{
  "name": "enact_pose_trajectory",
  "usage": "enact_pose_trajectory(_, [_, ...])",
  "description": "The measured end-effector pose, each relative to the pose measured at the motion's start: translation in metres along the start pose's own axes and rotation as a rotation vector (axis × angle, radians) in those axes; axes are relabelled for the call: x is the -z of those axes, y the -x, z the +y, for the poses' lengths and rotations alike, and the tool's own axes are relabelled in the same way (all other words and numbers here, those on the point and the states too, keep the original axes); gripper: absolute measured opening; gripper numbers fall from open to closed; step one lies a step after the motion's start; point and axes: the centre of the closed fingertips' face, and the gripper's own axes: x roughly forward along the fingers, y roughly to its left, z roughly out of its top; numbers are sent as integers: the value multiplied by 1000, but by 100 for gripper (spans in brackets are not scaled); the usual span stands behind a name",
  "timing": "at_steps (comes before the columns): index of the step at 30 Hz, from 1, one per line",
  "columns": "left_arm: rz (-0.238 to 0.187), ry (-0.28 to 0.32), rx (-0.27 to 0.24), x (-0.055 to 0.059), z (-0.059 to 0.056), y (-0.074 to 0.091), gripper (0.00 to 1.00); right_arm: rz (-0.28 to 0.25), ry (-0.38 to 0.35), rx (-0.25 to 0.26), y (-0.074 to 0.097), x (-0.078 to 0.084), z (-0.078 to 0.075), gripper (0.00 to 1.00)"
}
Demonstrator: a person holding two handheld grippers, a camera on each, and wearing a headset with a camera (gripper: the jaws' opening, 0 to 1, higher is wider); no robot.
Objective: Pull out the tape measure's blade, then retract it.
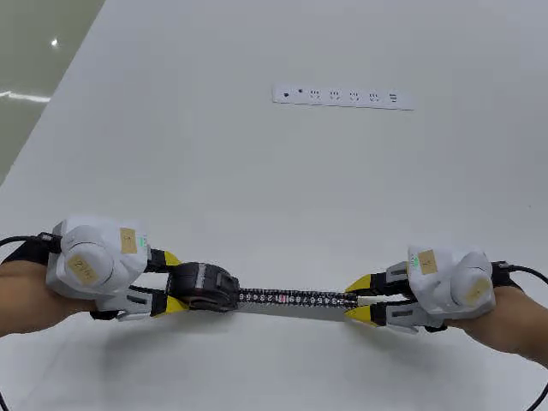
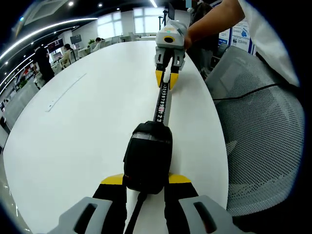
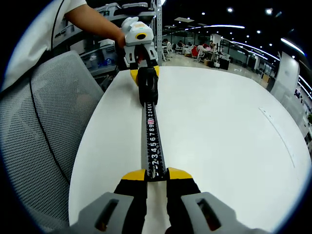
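A black tape measure case [image 1: 203, 287] sits just above the white table near its front edge, with my left gripper [image 1: 171, 281] shut on it. The left gripper view has the case [image 2: 147, 156] between the yellow-tipped jaws of my left gripper [image 2: 146, 179]. A black numbered blade [image 1: 295, 299] runs out of the case to the right. My right gripper [image 1: 360, 299] is shut on the blade's end. The right gripper view looks along the blade [image 3: 151, 139] from my right gripper [image 3: 156, 174] to the case [image 3: 147, 85].
A white power strip [image 1: 342, 96] lies flat at the far middle of the table [image 1: 257, 171]. A grey mesh chair [image 2: 263, 126] stands by the table's near edge. Desks and people fill the office beyond [image 3: 204, 51].
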Motion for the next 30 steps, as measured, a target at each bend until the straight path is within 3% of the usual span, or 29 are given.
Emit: enact_pose_trajectory(30, [4,3,0,-4,-2,-1,26,59,-55,32,43,41,-6,12])
